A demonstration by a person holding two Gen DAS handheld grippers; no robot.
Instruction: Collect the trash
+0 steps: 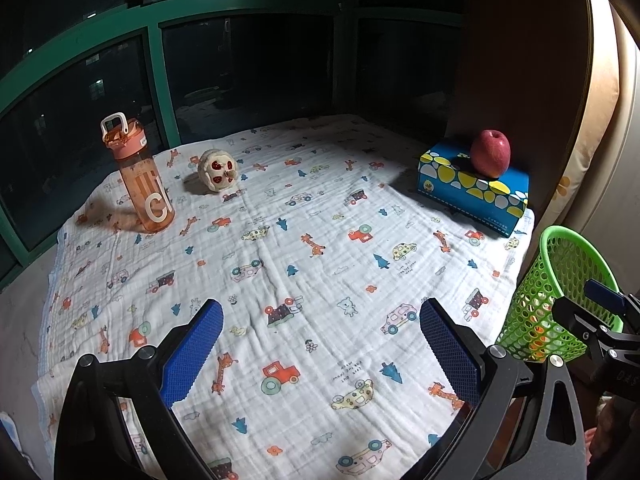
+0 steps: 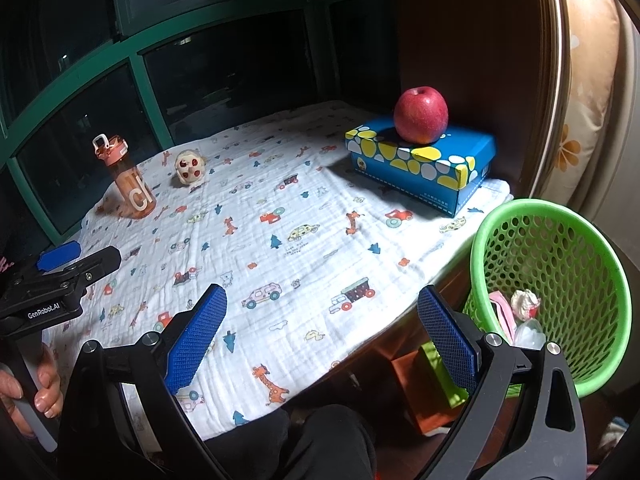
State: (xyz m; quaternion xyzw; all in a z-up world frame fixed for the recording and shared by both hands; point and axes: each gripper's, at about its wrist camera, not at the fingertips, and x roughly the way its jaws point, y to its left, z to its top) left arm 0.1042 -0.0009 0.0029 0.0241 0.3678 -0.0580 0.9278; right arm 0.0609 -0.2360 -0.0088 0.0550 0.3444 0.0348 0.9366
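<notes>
Both the left gripper (image 1: pixel 320 344) and right gripper (image 2: pixel 322 340) hung wide and empty over the bench (image 2: pixel 304 208). Trash (image 2: pixel 524 304) already lay in the basket (image 2: pixel 608 280) at the bench's edge; a careless swing might tip it.

The left gripper (image 1: pixel 320 344) hovers wide open over the printed cloth (image 1: pixel 304 240), with an apple (image 1: pixel 490 153) atop a blue box (image 1: pixel 472 188) and a green basket (image 1: pixel 560 300) holding something indistinct.
</notes>
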